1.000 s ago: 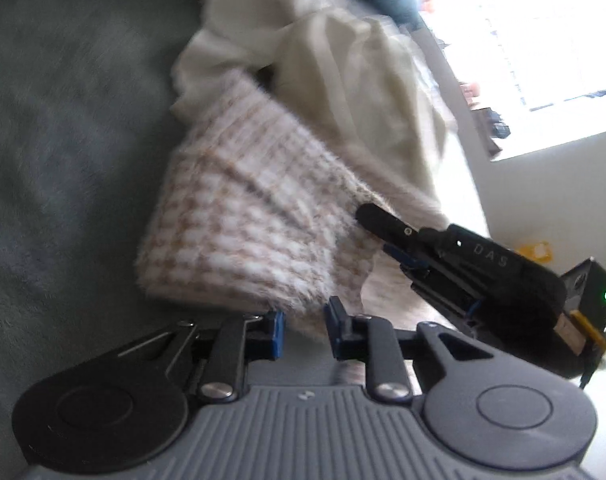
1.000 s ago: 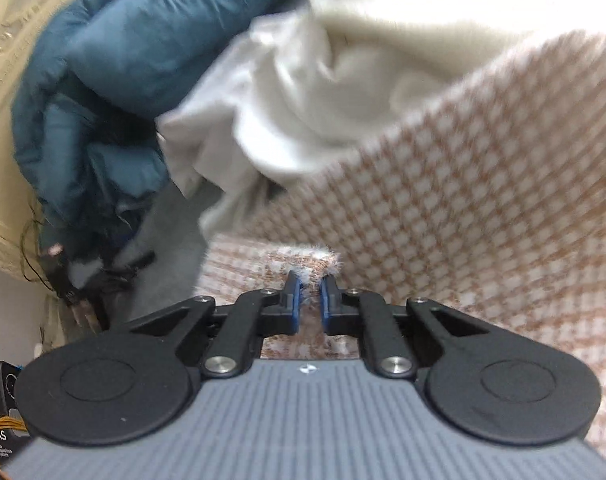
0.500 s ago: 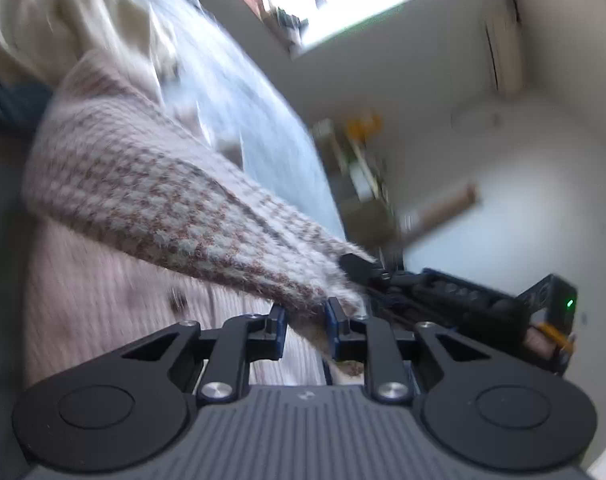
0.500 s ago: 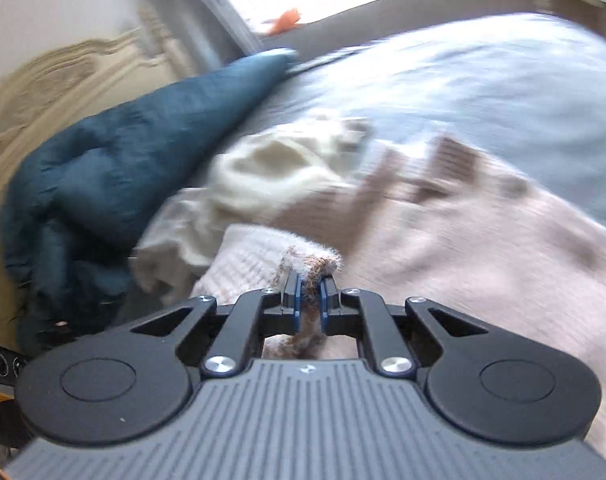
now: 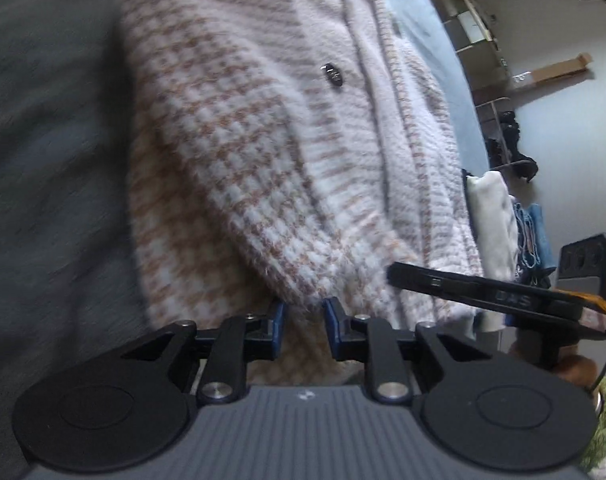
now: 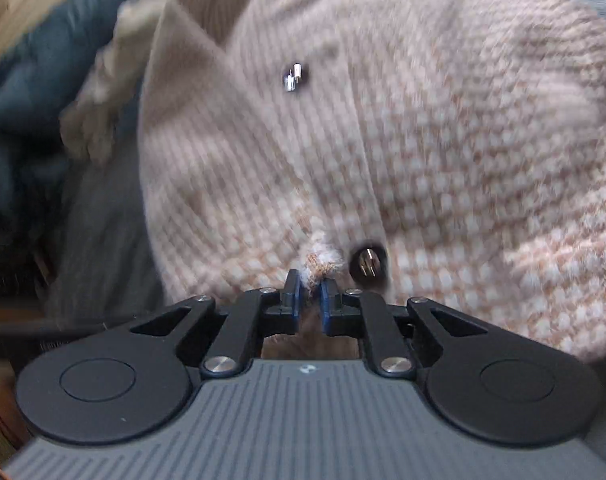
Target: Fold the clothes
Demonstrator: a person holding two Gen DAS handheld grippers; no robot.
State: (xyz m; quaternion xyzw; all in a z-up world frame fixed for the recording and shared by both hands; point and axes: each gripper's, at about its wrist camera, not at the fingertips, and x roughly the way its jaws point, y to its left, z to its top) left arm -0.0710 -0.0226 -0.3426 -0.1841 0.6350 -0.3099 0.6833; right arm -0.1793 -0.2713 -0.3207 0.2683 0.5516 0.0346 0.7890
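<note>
Spread flat now, houndstooth cardigan [image 6: 383, 140] shows buttons [image 6: 369, 265].

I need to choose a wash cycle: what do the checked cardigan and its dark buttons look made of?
The checked cardigan looks like a thick, fuzzy knit, wool or acrylic; the fibre cannot be told. Signs: raised stitch rows and hairy edges where the left gripper holds it. The button looks dark, glossy and hard, plastic or metal, from its sharp glints.
</note>
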